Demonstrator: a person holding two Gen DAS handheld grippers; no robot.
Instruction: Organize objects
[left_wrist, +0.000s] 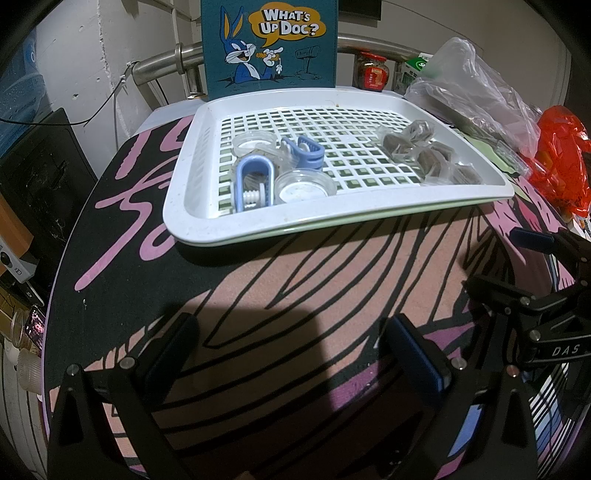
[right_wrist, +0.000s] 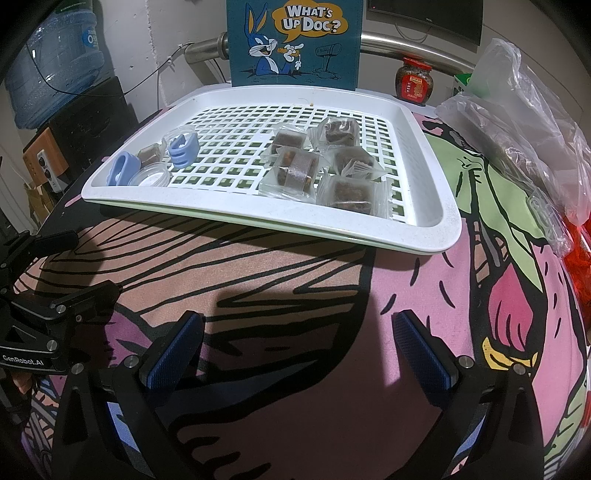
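A white slotted tray (left_wrist: 207, 225) (right_wrist: 424, 236) lies on a cartoon-printed table. On its left side sit two blue clips (left_wrist: 253, 181) (right_wrist: 181, 149) and small clear round lidded containers (left_wrist: 303, 184) (right_wrist: 149, 177). On its right side lie several clear-wrapped brown snack cubes (left_wrist: 424, 151) (right_wrist: 325, 166). My left gripper (left_wrist: 291, 343) is open and empty over the table, in front of the tray. My right gripper (right_wrist: 299, 343) is open and empty, also in front of the tray. Each gripper shows at the edge of the other's view.
A blue Bugs Bunny box (left_wrist: 269, 44) (right_wrist: 295, 40) stands behind the tray. A red-lidded jar (right_wrist: 413, 79), clear plastic bags (right_wrist: 524, 122) and a red bag (left_wrist: 557, 155) lie at the right. A water jug (right_wrist: 51, 62) stands at the far left.
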